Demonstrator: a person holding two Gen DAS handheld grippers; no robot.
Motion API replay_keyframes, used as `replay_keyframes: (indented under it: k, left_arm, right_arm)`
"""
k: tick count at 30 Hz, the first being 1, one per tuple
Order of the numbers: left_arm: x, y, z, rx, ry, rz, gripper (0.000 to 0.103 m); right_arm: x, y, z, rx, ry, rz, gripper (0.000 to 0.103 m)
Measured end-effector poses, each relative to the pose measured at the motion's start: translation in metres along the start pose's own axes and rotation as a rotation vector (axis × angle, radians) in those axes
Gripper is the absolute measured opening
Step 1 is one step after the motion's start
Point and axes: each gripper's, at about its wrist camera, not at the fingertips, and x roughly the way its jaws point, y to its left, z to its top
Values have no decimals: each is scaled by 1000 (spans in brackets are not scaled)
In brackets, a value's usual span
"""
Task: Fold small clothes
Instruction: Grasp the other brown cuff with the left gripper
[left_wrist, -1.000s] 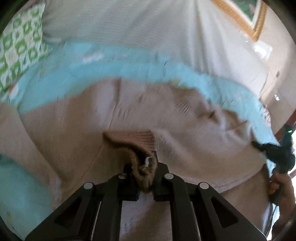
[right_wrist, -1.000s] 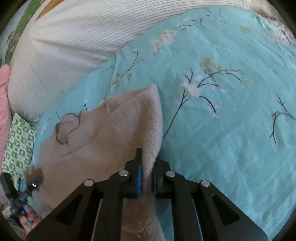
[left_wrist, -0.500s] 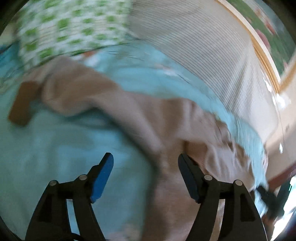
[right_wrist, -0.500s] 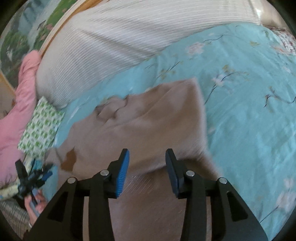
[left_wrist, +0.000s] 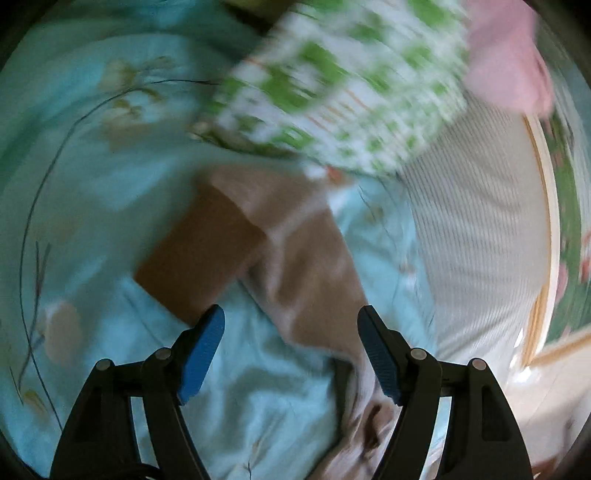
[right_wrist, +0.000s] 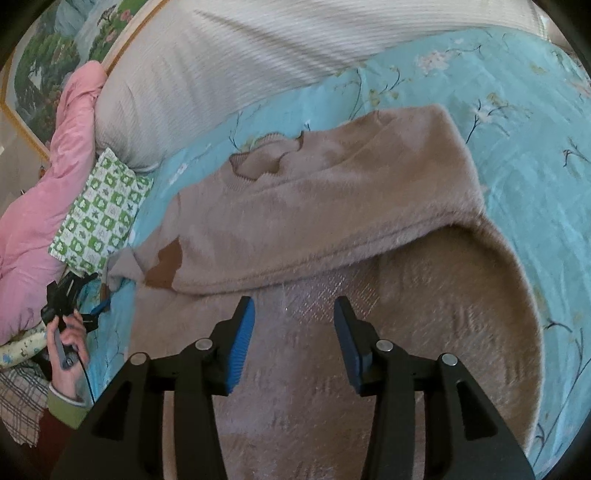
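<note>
I am in a bedroom of a home, working on a made bed. Under me lies a turquoise sheet (right_wrist: 517, 155) printed with flowering branches. A long white ribbed bolster (right_wrist: 229, 66) runs along its head, with a pink quilt (right_wrist: 48, 184) bunched at one end and a green-and-white checked pillow (right_wrist: 99, 214) beside it. Behind hangs a framed landscape painting (right_wrist: 48, 55), probably of trees and water, though it is small here.
</note>
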Motion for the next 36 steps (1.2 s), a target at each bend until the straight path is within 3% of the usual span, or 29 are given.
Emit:
replay_keyframes:
  k: [8, 10, 11, 12, 13, 14, 17, 24, 29, 31, 33, 36]
  left_arm:
    - [14, 28, 40, -224, -50, -34, 72]
    - [16, 27, 47, -230, -73, -5, 58]
    - [17, 25, 51, -219, -85, 32, 35]
    - [18, 25, 52, -206, -88, 56, 6]
    - [19, 27, 55, -196, -94, 86, 0]
    - [19, 30, 58, -191, -108, 109, 0]
    - [12, 39, 61, -187, -139, 85, 0]
    - [-16, 19, 55, -65, -214, 66, 0]
    - [-13, 10, 54, -55, -154, -13, 0]
    - [-7, 13, 53, -77, -136, -12, 16]
    - [-2, 18, 51, -126, -122, -35, 47]
    - [6, 29, 48, -225, -113, -80, 58]
  right_arm:
    - [9, 8, -3, -13, 21, 10, 46]
    - [11, 9, -4, -15, 28, 8, 46]
    - [12, 9, -4, -16, 29, 5, 46]
    - [12, 9, -5, -15, 32, 2, 46]
    - [11, 9, -6, -13, 32, 1, 46]
    - [10, 8, -7, -11, 32, -1, 46]
    - [4, 6, -9, -12, 25, -4, 46]
    - [-7, -2, -10, -1, 3, -14, 46]
    - [-6, -5, -14, 24, 15, 2, 46]
    - [-4, -3, -16, 17, 21, 3, 46]
    - [-2, -2, -16, 18, 25, 9, 46]
    - [0, -1, -17, 16, 31, 8, 46]
